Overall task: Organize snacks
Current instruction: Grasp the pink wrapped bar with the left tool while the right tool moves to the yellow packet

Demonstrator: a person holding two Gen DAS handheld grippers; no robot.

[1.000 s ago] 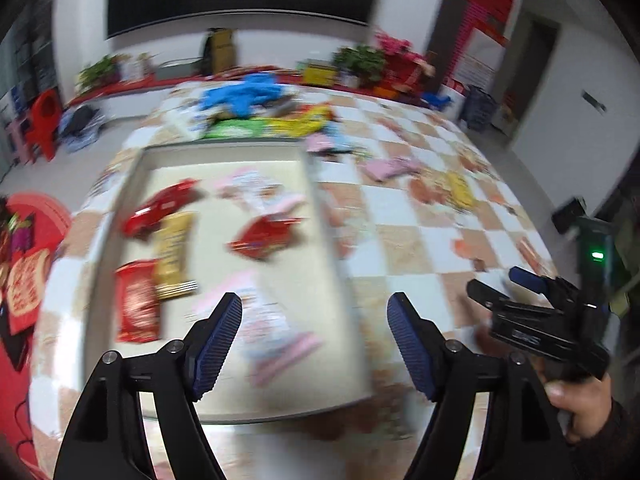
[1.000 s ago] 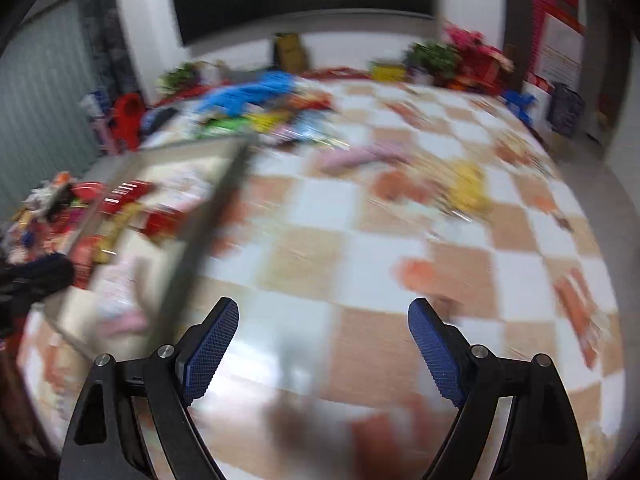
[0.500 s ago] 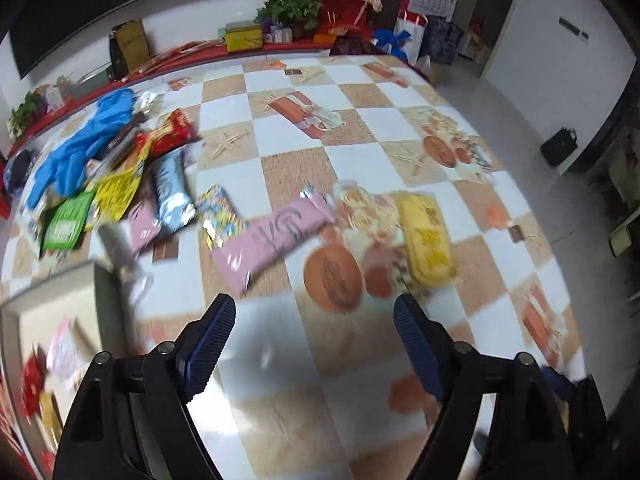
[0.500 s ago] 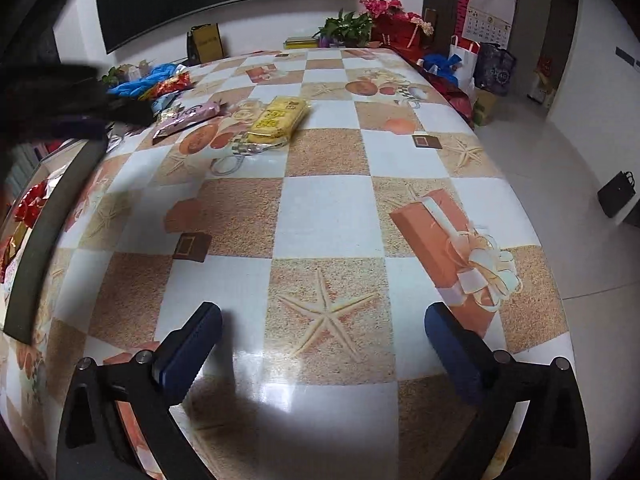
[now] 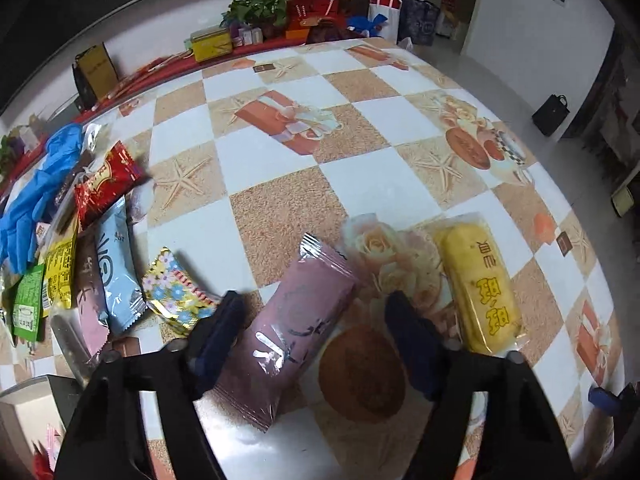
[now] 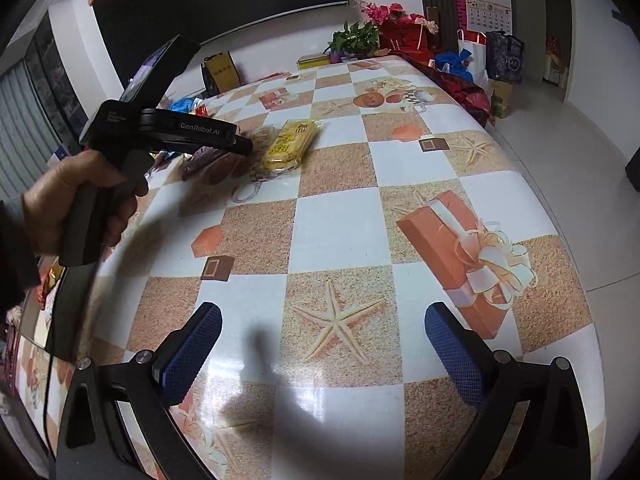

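Observation:
My left gripper (image 5: 316,322) is open, low over the table. A long pink snack pack (image 5: 286,338) lies between its fingers, nearer the left pad (image 5: 218,330). A yellow cake pack (image 5: 482,284) lies just right of the right pad. A flowered candy pack (image 5: 176,294), a light blue pack (image 5: 116,268) and a red pack (image 5: 106,186) lie to the left. My right gripper (image 6: 320,356) is open and empty above bare tablecloth. The right wrist view shows the left gripper (image 6: 224,142) over the pink pack, with the yellow pack (image 6: 290,146) beside it.
Green and yellow packs (image 5: 44,280) and blue gloves (image 5: 38,188) crowd the left edge. A tray corner (image 5: 24,404) sits at lower left. The checkered table (image 6: 340,216) drops off at the right edge (image 6: 572,240). Boxes, bags and plants (image 5: 276,8) stand beyond.
My left gripper swung right from the tray, then dropped down around the pink pack. My right gripper moved to the table's right side and now sees the left gripper.

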